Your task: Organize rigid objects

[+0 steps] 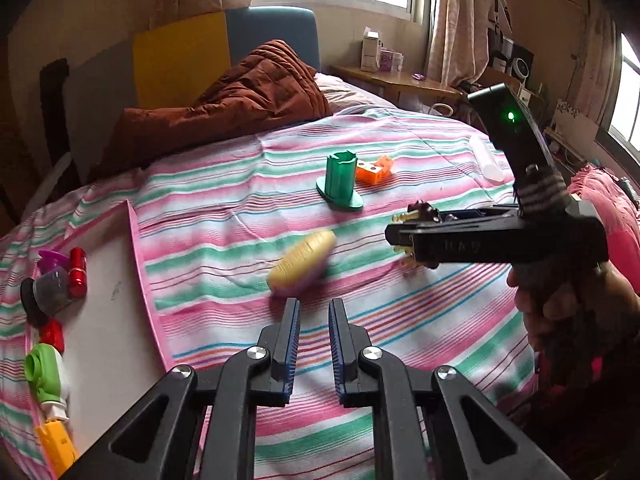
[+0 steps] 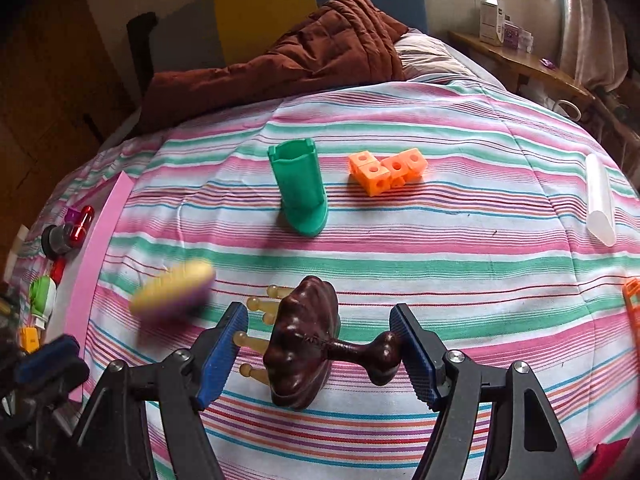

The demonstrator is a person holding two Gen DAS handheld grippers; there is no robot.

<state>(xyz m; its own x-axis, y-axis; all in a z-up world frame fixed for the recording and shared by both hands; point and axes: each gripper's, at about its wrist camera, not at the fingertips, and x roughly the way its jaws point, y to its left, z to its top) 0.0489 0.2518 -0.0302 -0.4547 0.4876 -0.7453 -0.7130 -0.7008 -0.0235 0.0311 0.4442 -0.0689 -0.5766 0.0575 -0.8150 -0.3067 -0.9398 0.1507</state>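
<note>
A dark brown massager (image 2: 304, 344) with amber prongs lies on the striped bed between the fingers of my open right gripper (image 2: 320, 354), which touch neither side. It also shows in the left wrist view (image 1: 420, 216) at the right gripper's tip. A blurred yellow-and-purple oval toy (image 1: 302, 266) lies just ahead of my left gripper (image 1: 314, 324), which is open and empty; the toy also shows in the right wrist view (image 2: 174, 286). A green cup-shaped holder (image 1: 340, 180) and orange cubes (image 1: 375, 170) stand farther back.
A pink-rimmed white tray (image 1: 112, 280) at the left holds several small toys and bottles. A clear tube (image 2: 598, 200) lies at the right. A brown quilt (image 1: 224, 108) is heaped at the bed's head. An orange piece (image 2: 632, 304) sits at the right edge.
</note>
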